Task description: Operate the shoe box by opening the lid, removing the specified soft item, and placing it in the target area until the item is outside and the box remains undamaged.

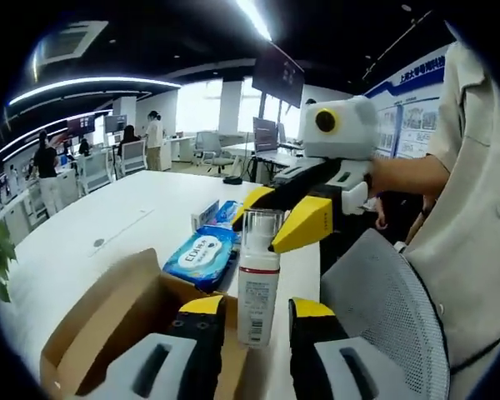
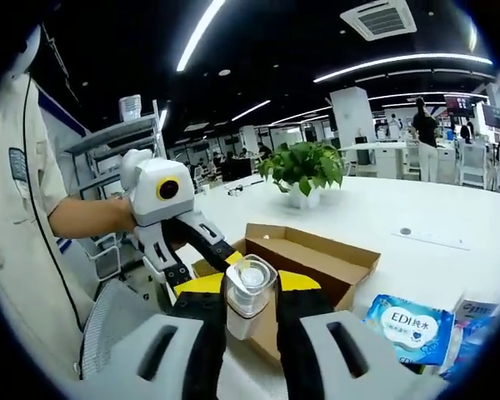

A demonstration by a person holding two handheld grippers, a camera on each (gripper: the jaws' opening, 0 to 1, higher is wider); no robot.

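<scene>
A: Where is the shoe box (image 1: pixel 117 321)?

B: On the white worktop (image 1: pixel 108 221), lid flaps up, open at the top. In the right gripper view the box (image 2: pixel 312 254) lies just past the jaws, with a potted plant (image 2: pixel 304 171) well behind it.

A: And the grippers?

B: A clear-capped white bottle (image 1: pixel 257 279) stands upright at the box's edge. In the left gripper view the left gripper (image 1: pixel 257 312) has its yellow-tipped jaws parted on either side of the bottle's base; whether they touch it I cannot tell. The right gripper (image 1: pixel 296 218) reaches in from the right, its yellow tip against the cap.

A: From the other side?

B: The right gripper (image 2: pixel 250 292) has its jaws apart flanking the bottle (image 2: pixel 248 292), close to its sides; contact is unclear. The left gripper (image 2: pixel 202 262) comes in beside it.

A: The soft item?

B: A blue wipes pack (image 1: pixel 202 258) lies on the worktop just beside the box; it also shows at (image 2: pixel 408 325).
</scene>
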